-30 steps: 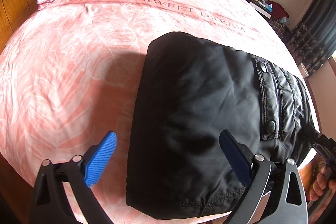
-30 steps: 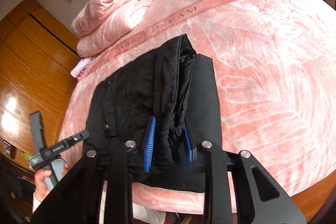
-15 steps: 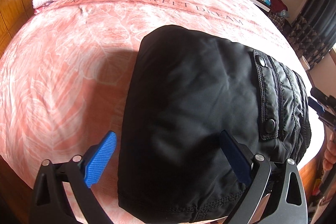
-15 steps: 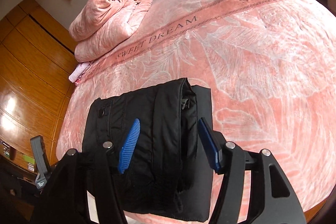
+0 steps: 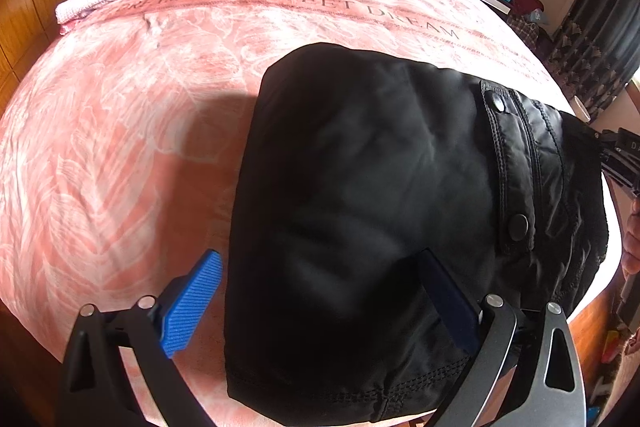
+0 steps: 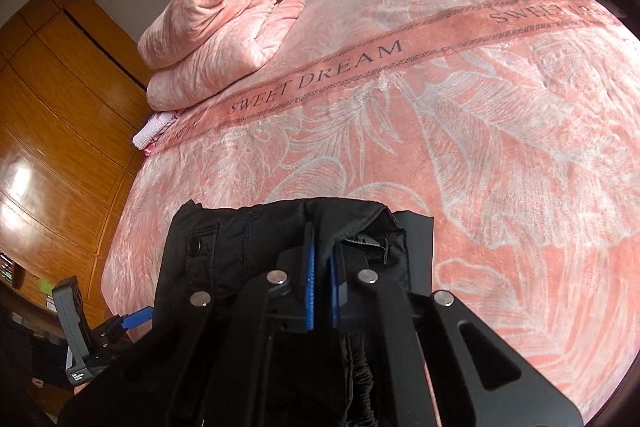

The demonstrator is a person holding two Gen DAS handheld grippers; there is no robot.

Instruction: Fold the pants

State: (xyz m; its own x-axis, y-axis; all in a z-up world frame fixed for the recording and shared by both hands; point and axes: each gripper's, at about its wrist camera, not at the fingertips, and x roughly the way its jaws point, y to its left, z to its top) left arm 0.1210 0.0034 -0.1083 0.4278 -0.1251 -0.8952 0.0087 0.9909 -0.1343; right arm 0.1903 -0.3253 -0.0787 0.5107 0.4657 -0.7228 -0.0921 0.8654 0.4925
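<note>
**Right tool clamped on folded black pants**

Nearest, right tool (image 6: pixel 320 287): nipped tight on a fabric edge of the black pants (image 5: pixel 360 207), likely for tidying the bundle; half a second ago spread wide. Left tool (image 5: pixel 320 303): wide apart, empty, astride the bundle's corner, unmoved. Pants near the pink bed's (image 5: pixel 120 147) edge; rolled quilt (image 6: pixel 224 7) beyond.

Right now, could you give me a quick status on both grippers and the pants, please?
Left gripper open, straddling the pants' near edge. Right gripper shut on a fabric fold. Pants folded compactly on pink bedspread. Nothing obstructing.
</note>
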